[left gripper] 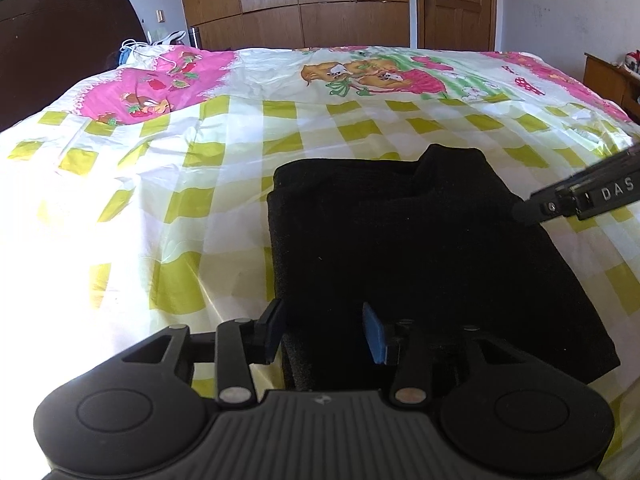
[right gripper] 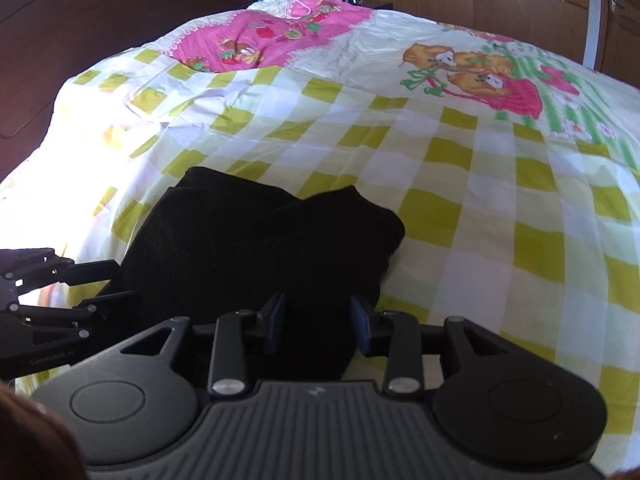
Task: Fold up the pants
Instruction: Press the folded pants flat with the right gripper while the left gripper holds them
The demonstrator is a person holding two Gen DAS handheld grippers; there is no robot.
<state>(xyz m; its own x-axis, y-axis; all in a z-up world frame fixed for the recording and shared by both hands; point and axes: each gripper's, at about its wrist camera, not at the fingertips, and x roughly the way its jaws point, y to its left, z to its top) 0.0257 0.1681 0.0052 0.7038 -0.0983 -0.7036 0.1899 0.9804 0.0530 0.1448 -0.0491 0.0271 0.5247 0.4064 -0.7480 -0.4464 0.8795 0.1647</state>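
Observation:
The black pants (left gripper: 400, 248) lie folded in a thick stack on the bed; they also show in the right wrist view (right gripper: 256, 240). My left gripper (left gripper: 324, 330) is open, its blue pads on either side of the stack's near left edge. My right gripper (right gripper: 318, 326) is open over the stack's near right edge. The right gripper's finger reaches in from the right in the left wrist view (left gripper: 580, 196). The left gripper shows at the left in the right wrist view (right gripper: 76, 292). The far corner of the top layer is bunched up.
The bed is covered by a checked yellow-green and white sheet (left gripper: 200, 208) with pink cartoon prints. A dark headboard (left gripper: 60, 40) stands at the left. Wooden wardrobes (left gripper: 320, 0) and a door (left gripper: 456, 4) are behind the bed. A wooden side table (left gripper: 608, 76) stands at the right.

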